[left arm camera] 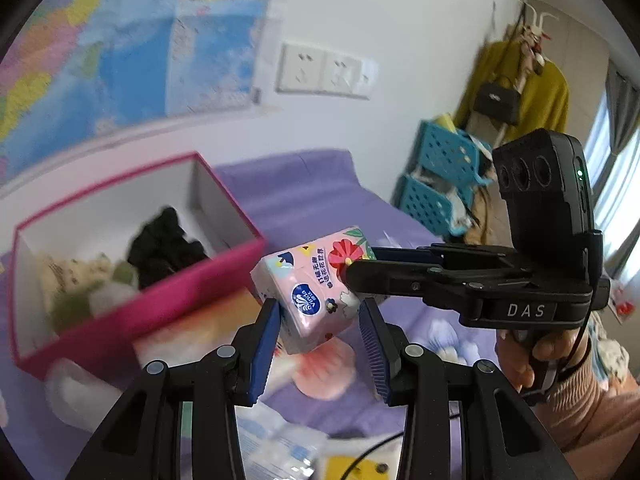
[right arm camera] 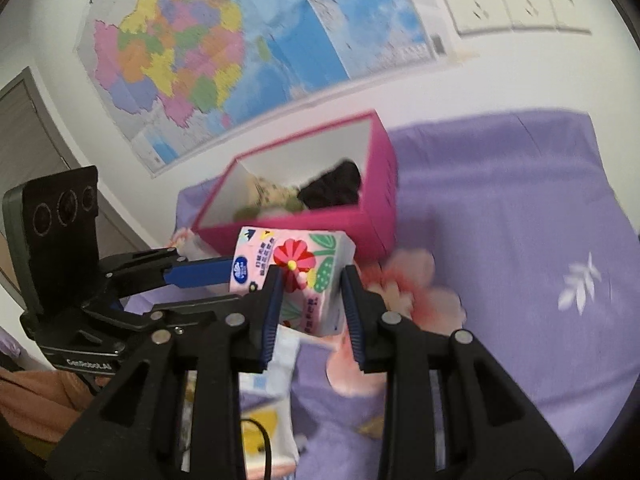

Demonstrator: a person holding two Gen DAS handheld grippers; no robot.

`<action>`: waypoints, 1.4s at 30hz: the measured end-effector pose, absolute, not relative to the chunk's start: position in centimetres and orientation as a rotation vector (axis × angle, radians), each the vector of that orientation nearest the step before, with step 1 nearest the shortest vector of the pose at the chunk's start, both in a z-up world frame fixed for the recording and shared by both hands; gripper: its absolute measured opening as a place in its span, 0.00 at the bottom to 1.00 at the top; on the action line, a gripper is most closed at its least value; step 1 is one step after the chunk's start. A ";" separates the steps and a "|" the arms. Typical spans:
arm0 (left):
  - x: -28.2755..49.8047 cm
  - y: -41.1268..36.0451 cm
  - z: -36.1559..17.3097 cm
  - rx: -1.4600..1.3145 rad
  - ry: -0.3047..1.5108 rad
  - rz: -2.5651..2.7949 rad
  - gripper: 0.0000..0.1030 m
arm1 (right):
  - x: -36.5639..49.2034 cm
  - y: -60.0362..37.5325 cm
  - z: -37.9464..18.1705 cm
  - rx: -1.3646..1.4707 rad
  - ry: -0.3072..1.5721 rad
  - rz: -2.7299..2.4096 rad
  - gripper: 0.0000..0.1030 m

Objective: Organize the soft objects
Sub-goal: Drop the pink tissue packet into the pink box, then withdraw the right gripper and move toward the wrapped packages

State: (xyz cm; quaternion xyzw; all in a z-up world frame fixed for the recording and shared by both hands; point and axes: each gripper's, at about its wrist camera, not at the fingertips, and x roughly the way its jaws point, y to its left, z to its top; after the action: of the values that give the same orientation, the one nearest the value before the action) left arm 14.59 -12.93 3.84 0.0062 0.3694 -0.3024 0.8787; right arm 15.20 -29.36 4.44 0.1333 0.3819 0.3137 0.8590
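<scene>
- Both my grippers clamp the pink tissue pack (left arm camera: 316, 284): left gripper (left arm camera: 320, 320) on its near end, right gripper (right arm camera: 310, 300) across its other end.
- The pack hangs lifted over the purple bedspread (right arm camera: 500, 208), long axis tilted.
- The pink box (left arm camera: 168, 300) lies just beyond and left, open-topped, with black cloth (left arm camera: 164, 244) inside.
- I judge the near rim is the edge to clear; there's room in the box's front half.

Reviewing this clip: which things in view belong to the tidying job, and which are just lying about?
Job:
- tissue pack, held between left gripper and right gripper
- pink box
- black cloth inside it

Lying about:
- wall map
- blue baskets
- yellow coat
</scene>
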 end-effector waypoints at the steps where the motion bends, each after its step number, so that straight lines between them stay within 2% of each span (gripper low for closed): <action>1: 15.0 -12.6 4.2 0.009 0.759 -0.616 0.39 | 15.8 -29.0 4.9 0.276 0.790 0.665 0.32; 12: 19.9 -10.6 5.3 -0.039 0.744 -0.488 0.39 | 22.2 -25.9 6.0 0.288 0.779 0.694 0.32; 27: 24.8 -9.7 2.4 -0.104 0.869 -0.394 0.39 | 27.9 -23.8 2.6 0.313 0.909 0.626 0.33; 32: 24.4 -9.8 2.6 -0.076 0.852 -0.339 0.45 | 27.7 -24.4 2.5 0.323 0.897 0.583 0.39; 42: 19.7 -8.8 4.8 -0.070 0.742 -0.424 0.50 | 24.1 -25.7 4.8 0.304 0.820 0.624 0.40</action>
State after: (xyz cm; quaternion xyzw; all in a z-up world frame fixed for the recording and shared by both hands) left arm 19.68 -8.78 4.79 -0.0340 0.3595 -0.2053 0.9096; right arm 24.08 -25.74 4.81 0.1447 0.3905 0.2971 0.8593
